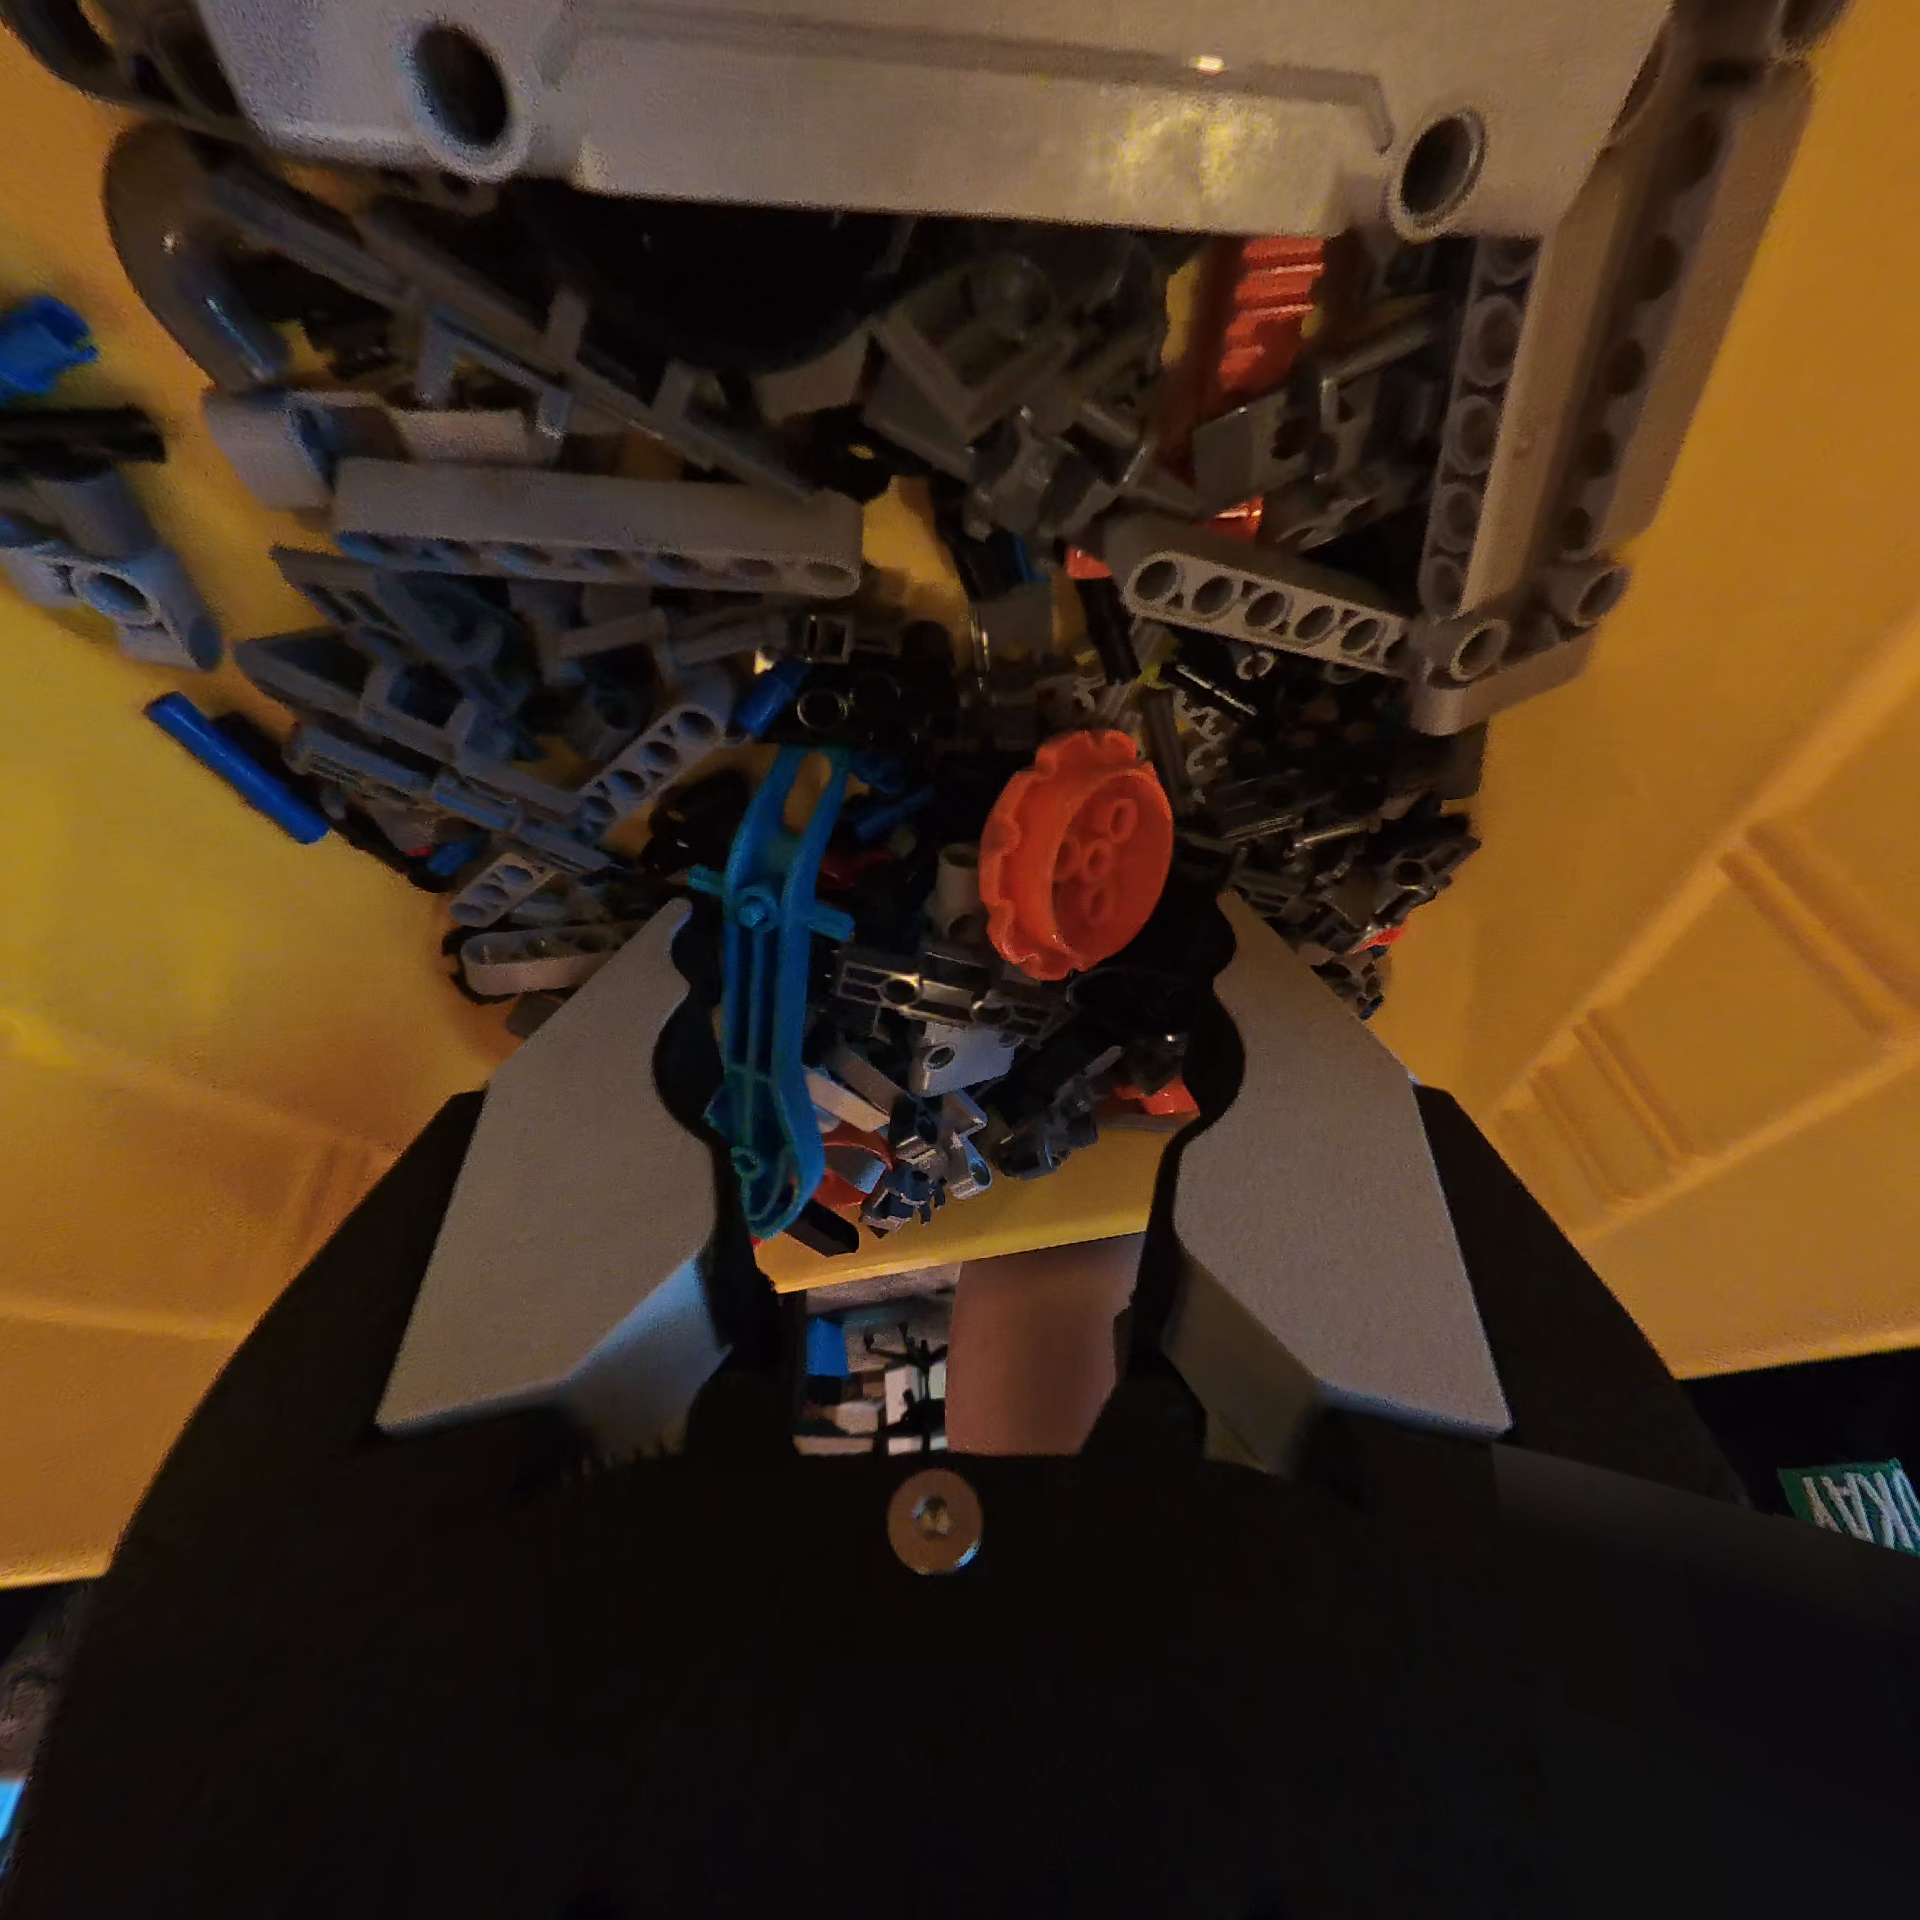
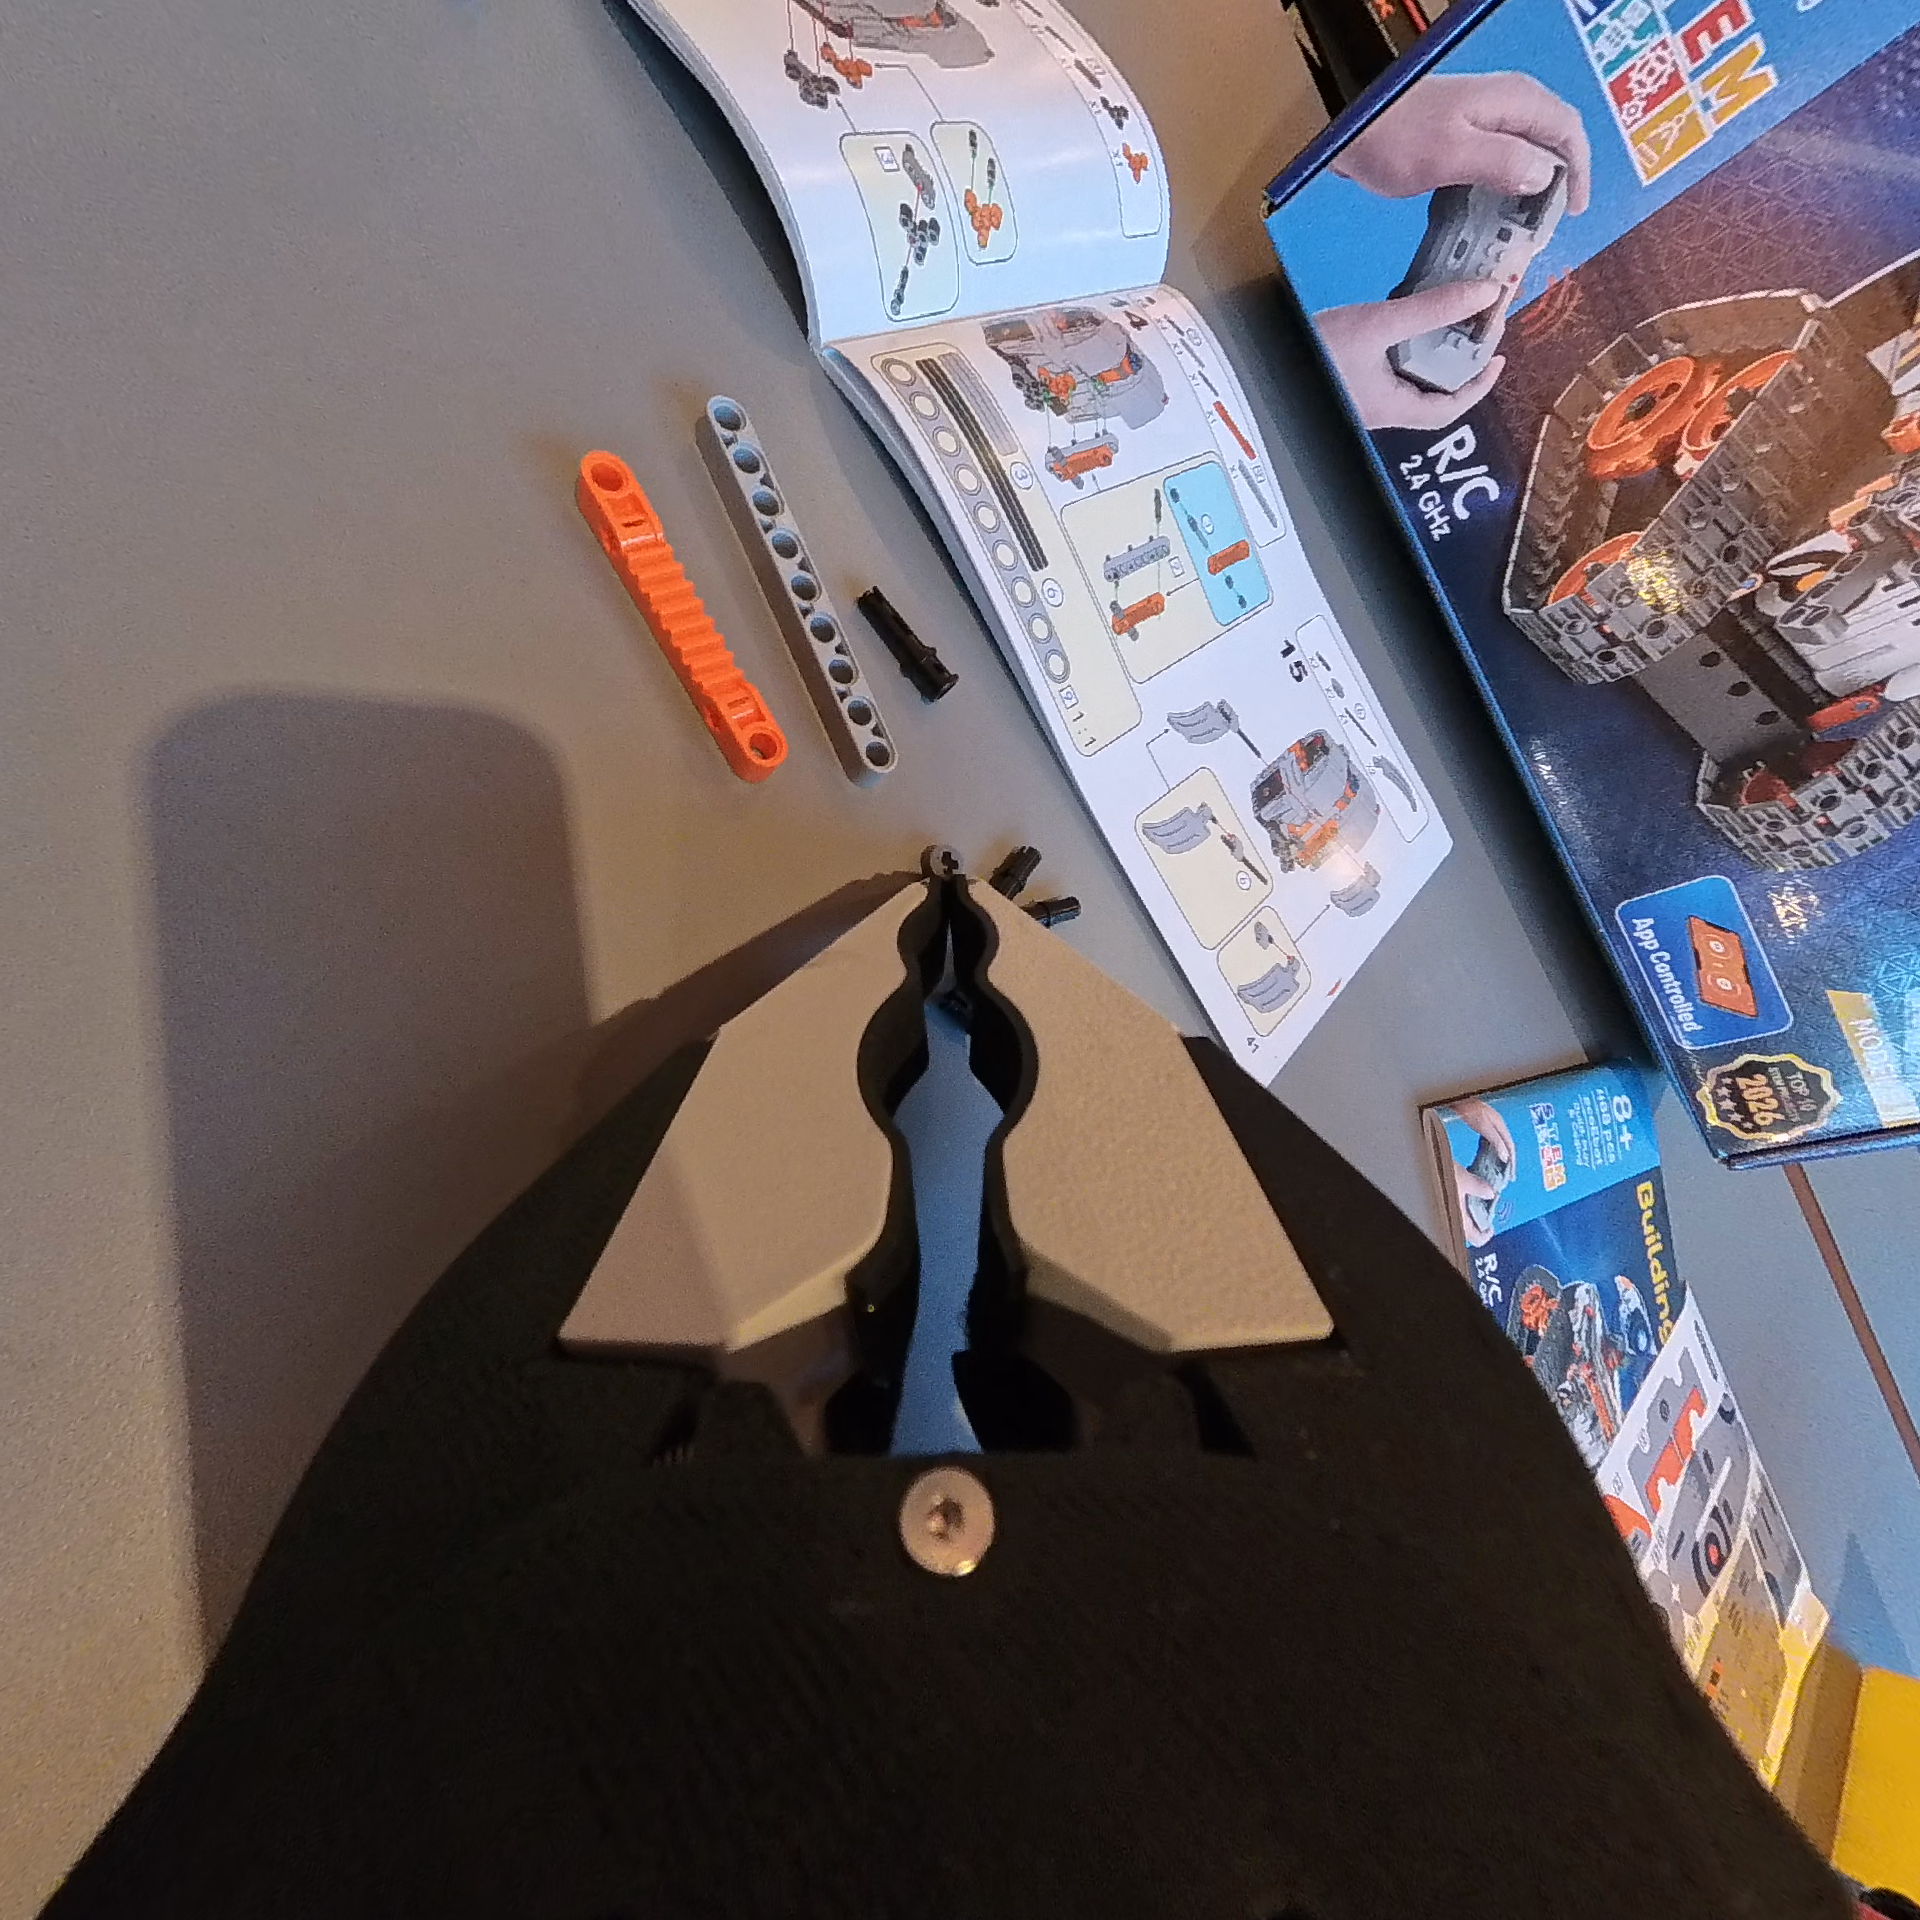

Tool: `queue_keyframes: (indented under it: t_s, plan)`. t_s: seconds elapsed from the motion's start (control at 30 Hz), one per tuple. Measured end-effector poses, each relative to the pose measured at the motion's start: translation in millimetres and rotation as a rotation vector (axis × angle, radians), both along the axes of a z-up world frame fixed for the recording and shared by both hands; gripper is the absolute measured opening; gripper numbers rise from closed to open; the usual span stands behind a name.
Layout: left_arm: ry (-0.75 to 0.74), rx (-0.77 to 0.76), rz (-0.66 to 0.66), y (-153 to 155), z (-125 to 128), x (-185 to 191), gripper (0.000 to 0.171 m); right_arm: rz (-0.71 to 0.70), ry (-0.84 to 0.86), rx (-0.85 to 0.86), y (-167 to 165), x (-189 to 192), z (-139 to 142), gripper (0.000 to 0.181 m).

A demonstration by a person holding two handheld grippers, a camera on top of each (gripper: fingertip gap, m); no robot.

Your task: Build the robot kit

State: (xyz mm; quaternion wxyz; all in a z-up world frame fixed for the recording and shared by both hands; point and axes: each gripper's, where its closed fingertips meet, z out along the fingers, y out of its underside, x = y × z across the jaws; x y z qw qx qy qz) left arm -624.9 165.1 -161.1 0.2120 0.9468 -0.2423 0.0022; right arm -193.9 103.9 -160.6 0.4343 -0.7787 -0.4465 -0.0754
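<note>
While the left gripper (image 1: 951, 909) hangs wide open over the orange wheel (image 1: 1077, 852) in the yellow bin (image 1: 1662, 935), the right gripper (image 2: 945, 883) pinches what looks like a small grey pin (image 2: 943, 860) near the orange rack (image 2: 681, 615).

A yellow tray (image 1: 1714, 727) is filled with grey, black and blue pieces, among them an orange wheel (image 1: 1077, 852) and a teal curved part (image 1: 769, 966). On the grey surface (image 2: 312, 416), an orange toothed bar (image 2: 681, 615), a grey holed beam (image 2: 800, 590) and a black pin (image 2: 906, 644) are seen.
</note>
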Motion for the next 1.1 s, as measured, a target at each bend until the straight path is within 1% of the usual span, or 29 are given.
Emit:
queue_keyframes:
  t_s: [0.13,0.27,0.43,0.53,0.73,0.77,0.8,0.97,1.1]
  plan:
    - [0.012,-0.003,-0.026,-1,0,2,0.084,0.0,0.001,-0.001,0,0,0,0.0]
    - [0.013,0.01,-0.011,3,0,-3,0.076,0.0,0.003,-0.002,0,0,0,0.0]
    - [0.035,0.009,-0.029,6,-1,-13,0.055,0.0,0.003,-0.002,0,0,0,0.0]
    - [0.038,0.011,-0.035,6,-1,-14,0.054,0.0,0.002,-0.001,0,0,0,0.0]
    - [0.045,0.022,-0.07,6,2,-17,0.045,0.0,0.003,-0.001,0,0,0,0.0]
    - [0.04,0.029,-0.072,6,4,-17,0.034,0.0,0.003,-0.002,0,0,0,0.0]
    - [0.032,0.038,-0.068,7,5,-17,0.031,-0.001,0.004,-0.002,0,0,0,0.0]
    - [0.012,0.088,-0.04,16,12,-22,0.029,0.0,0.005,-0.003,0,0,0,0.0]
    - [-0.032,0.197,-0.007,34,23,-22,0.029,0.0,0.005,-0.002,0,0,0,0.0]
